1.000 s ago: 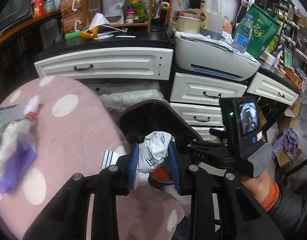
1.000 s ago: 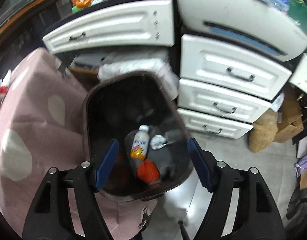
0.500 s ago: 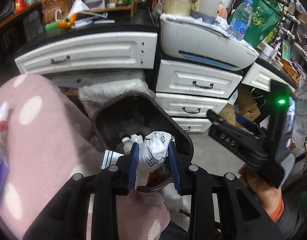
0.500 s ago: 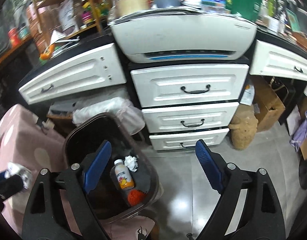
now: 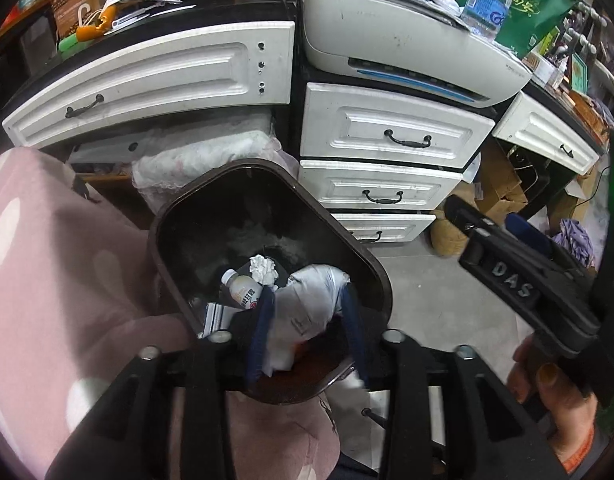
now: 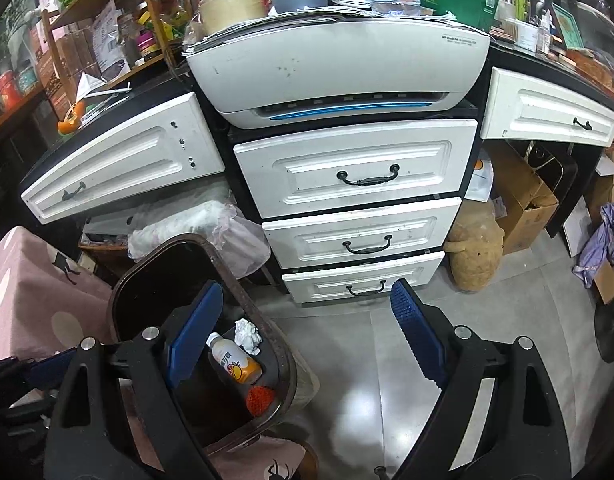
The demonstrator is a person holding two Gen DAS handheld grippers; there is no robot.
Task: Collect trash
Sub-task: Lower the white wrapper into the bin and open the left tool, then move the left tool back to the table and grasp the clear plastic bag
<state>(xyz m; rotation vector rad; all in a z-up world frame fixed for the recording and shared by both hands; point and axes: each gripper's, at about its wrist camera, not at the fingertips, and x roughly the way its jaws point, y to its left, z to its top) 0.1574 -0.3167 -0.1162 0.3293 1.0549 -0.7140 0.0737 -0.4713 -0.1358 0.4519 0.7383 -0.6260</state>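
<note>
Pink dotted cloth (image 5: 67,280) to the left of the bin (image 5: 243,165), draped right up against its rim. Inside the bin, toward the left: a small juice bottle (image 5: 243,290) lying on its side, with a crumpled tissue (image 5: 263,270) just beside it. Above the bin's near half: left gripper (image 5: 307,308), pointed steeply down, jaws just opened and now standing apart, not pinching. Between them, a crumpled white wrapper (image 5: 311,284), brushing the left pad and apparently clear of the right one; judged to be at the point of release over the opening. Step in hand, by judgement: drop of the wrapper into the bin. Possible fault one: wrapper clinging to the left pad and riding back out on withdrawal; cause, crumpled film catching on the pad. Remedy: widen the jaws further and hold over the opening before lifting away. Possible fault two: wrapper landing on the bin's near rim and sliding off onto the cloth or the floor (image 6: 367,360); cause, release point close to that near edge. To the right of the bin: right gripper (image 6: 307,292), held in a hand (image 5: 547,392), jaws spread wide and empty, mostly over bare grey floor. Possible fault three: knock against the bin's right wall, tipping it; cause, a careless swing leftward. Farther right of the bin: white drawers (image 6: 355,176), not involved.
</note>
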